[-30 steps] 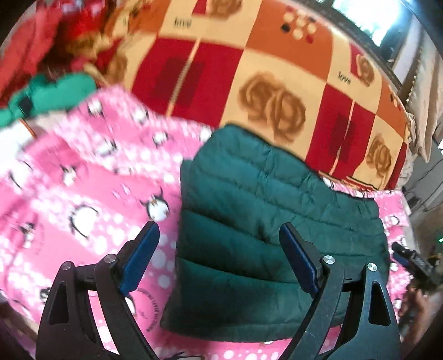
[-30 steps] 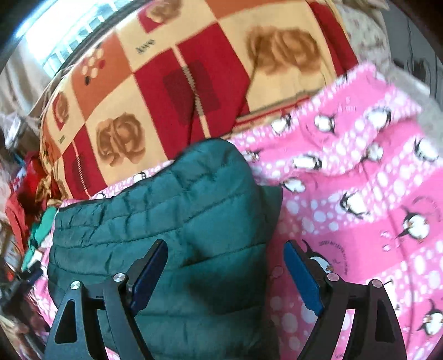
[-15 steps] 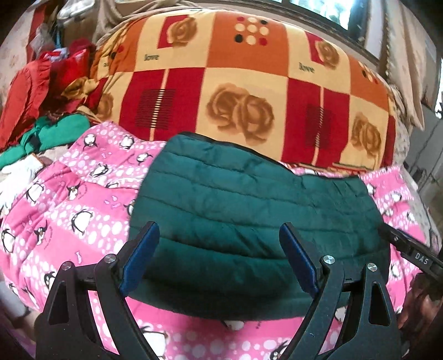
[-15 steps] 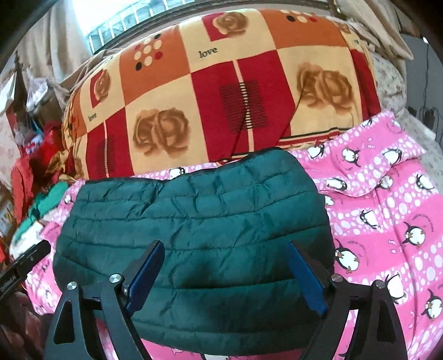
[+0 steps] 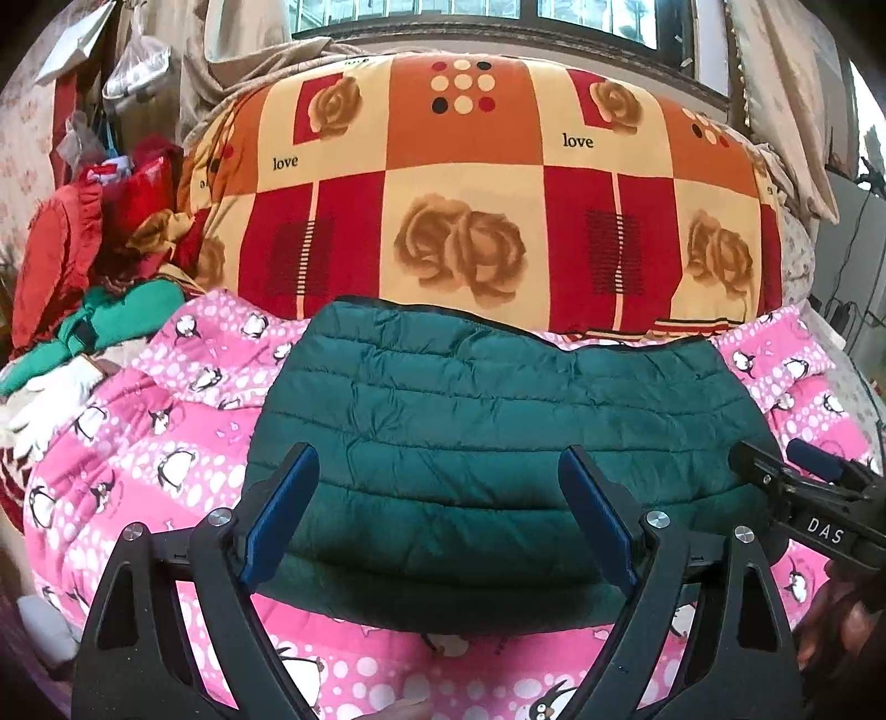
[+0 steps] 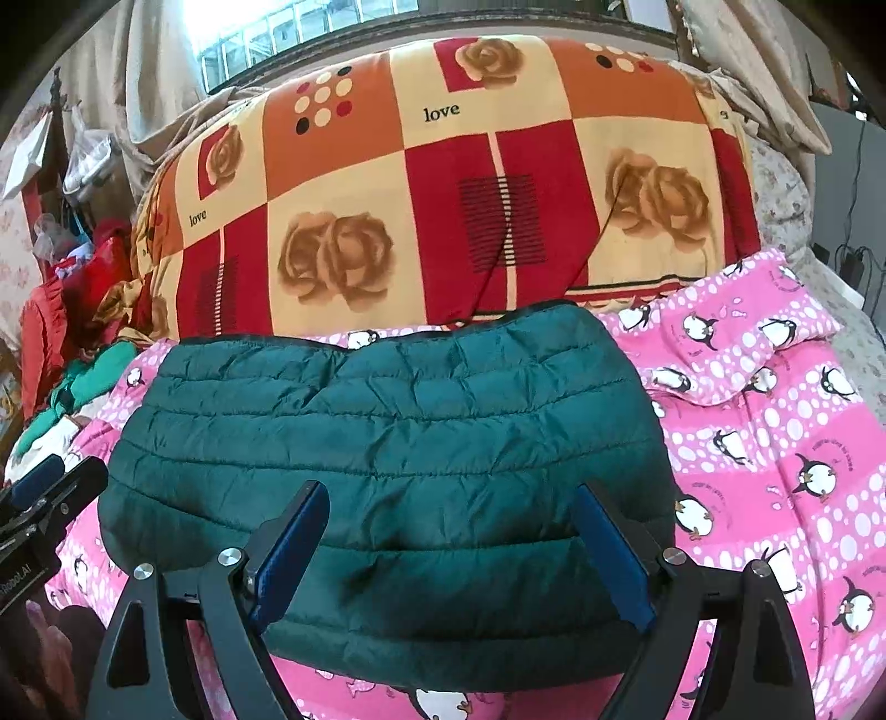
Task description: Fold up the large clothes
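Note:
A dark green quilted puffer jacket [image 5: 470,443] lies folded into a wide flat bundle on the pink penguin blanket [image 5: 183,432]; it also shows in the right wrist view [image 6: 387,454]. My left gripper [image 5: 440,512] is open and empty, held above the jacket's near edge. My right gripper [image 6: 448,545] is open and empty too, above the same near edge. The right gripper's tip [image 5: 797,487] shows at the right of the left wrist view, and the left gripper's tip [image 6: 50,498] at the left of the right wrist view.
A big red, orange and cream rose-patterned quilt [image 5: 487,205] is piled behind the jacket. Red and green clothes [image 5: 94,260] are heaped at the far left. A window [image 5: 470,11] runs along the back wall, with curtains at both sides.
Both grippers have pulled back and up from the jacket, so the whole folded jacket and the quilt behind it come into view. The jacket lies still.

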